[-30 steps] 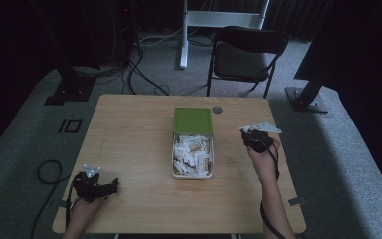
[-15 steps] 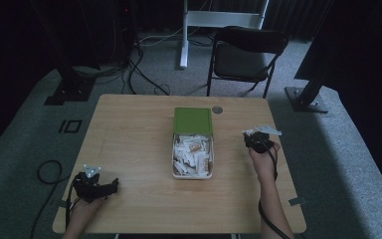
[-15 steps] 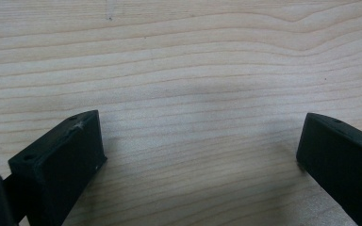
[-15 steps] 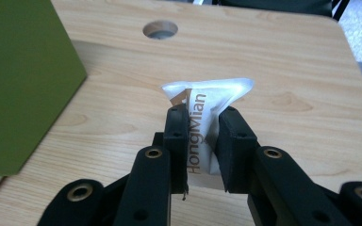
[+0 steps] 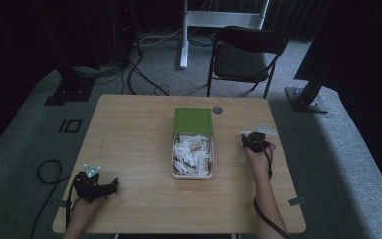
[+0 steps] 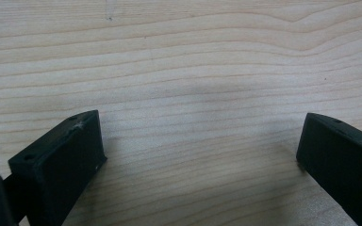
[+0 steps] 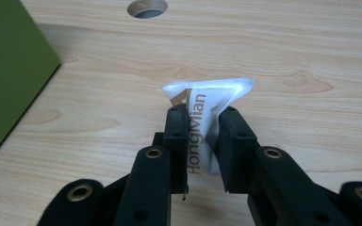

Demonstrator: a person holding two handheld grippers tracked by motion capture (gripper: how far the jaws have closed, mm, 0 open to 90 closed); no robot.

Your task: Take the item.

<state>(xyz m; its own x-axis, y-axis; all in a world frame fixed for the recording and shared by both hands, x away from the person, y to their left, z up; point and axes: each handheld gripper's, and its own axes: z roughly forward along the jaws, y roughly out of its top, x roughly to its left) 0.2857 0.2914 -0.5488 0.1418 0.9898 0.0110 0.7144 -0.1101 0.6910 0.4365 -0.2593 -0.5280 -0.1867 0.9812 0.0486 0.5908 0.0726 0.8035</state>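
A white box full of small white packets sits mid-table, its green lid lying at its far end. My right gripper is to the right of the box, shut on a white packet printed "HongMian", held just above the wood. The green lid fills the left of the right gripper view. My left gripper rests at the table's near left, open, with bare wood between its fingers.
A round cable hole lies in the table beyond the lid. A pale packet-like item lies just past my right gripper. A folding chair stands behind the table. Cables trail on the floor at the left.
My right gripper with the packet has drifted slightly toward the person and a little left. The left gripper has stayed put.
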